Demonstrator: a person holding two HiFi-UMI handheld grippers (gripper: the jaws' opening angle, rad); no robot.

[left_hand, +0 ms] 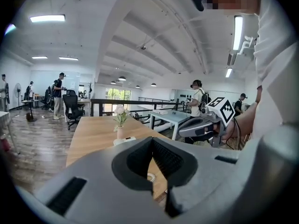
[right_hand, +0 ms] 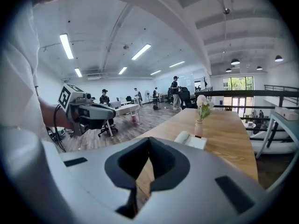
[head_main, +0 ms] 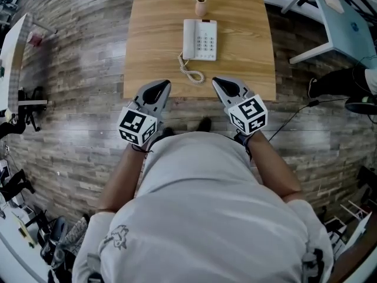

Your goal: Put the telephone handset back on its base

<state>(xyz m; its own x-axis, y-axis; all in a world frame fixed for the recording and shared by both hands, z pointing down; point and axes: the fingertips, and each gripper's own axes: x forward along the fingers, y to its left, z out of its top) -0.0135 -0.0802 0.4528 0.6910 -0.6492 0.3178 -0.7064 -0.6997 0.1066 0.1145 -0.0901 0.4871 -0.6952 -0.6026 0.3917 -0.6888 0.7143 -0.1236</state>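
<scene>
White handset (head_main: 189,39) on its base (head_main: 206,40), well beyond left gripper (head_main: 163,85), right gripper (head_main: 218,82), both closed, empty

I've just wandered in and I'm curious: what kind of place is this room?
Probably an open-plan office or lab: a long wooden table carrying a white desk telephone, a black office chair beyond it, and ceiling strip lights overhead.

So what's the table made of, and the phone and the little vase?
Table looks like wood or wood-look laminate: pale, straight grain lines, matte. Telephone: probably plastic, smooth white, slight sheen. Vase: maybe ceramic, pinkish and dull; too small to be sure.
</scene>
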